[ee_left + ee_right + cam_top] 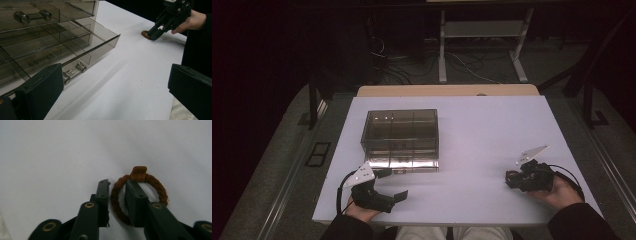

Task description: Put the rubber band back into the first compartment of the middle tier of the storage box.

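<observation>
- One brown braided ring [140, 195], a hair tie by the look of it, with a small square tag at its far side, lies flat on the white bench [492, 135] near my right-hand edge, well apart from the drawer box.
- My right tongs [117, 195] straddle the ring's near-left arc: one jaw outside the loop, the other inside it, with a gap between them, so nothing is clamped.
- I judge the ring is thin and soft; if I close too high the jaws could slide over it, or push it along the bench instead of pinching it.
- If I lift with a poor pinch, the loop could swing and drop off.
- My left tongs [379, 192] hang with jaws wide apart and empty just in front of the drawer box.
- One smoky clear drawer box [401, 137] stands at left of centre, its bottom drawer [75, 47] pulled out; a careless left move could knock that drawer or its handle [73, 72].
- Count: one ring, one box, two tongs.
</observation>
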